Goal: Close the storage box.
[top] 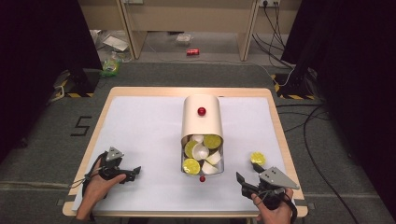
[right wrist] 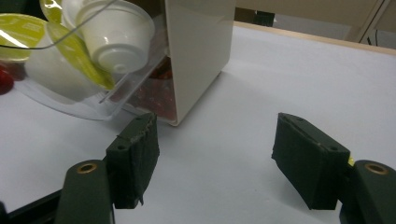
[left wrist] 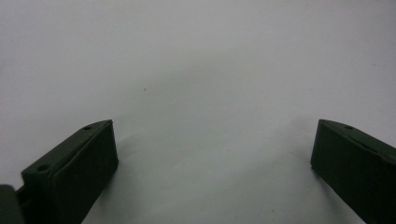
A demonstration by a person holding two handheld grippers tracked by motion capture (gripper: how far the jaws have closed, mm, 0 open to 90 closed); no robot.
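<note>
A cream box with a red knob on top stands mid-table. Its clear drawer is pulled out toward me, full of several white capsules with yellow-green lids; a small red knob marks its front. One loose capsule lies right of the drawer. My left gripper rests open at the near left over bare white mat. My right gripper is open at the near right, empty, its jaws facing the box corner and the drawer.
The white mat covers a wooden table. Beyond the table, a red can, wrappers and cables lie on the floor. Dark curtains stand at both sides.
</note>
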